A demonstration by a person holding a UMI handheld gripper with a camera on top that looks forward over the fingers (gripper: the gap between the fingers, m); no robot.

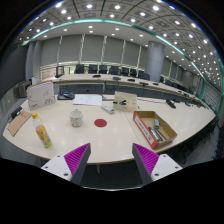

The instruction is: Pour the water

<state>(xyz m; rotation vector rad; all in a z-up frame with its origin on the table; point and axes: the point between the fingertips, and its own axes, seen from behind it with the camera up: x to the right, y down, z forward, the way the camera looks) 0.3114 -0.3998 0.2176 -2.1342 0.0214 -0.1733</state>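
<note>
A bottle of yellow-orange liquid with a red cap (42, 131) stands on the near left of a large pale table (110, 140). A pale cup or small jar (76, 118) stands beyond it toward the middle, and a flat red disc (100, 123) lies to its right. My gripper (112, 160) is open and empty, held back from the table's near edge, well short of all three. Its magenta pads (76, 155) face each other with a wide gap between them.
An open cardboard box (153, 128) with small items sits on the right of the table. Another box (20, 121) lies at the left edge. A white board (40, 95), papers and a small box (124, 101) are at the far side. Office chairs line the far desk.
</note>
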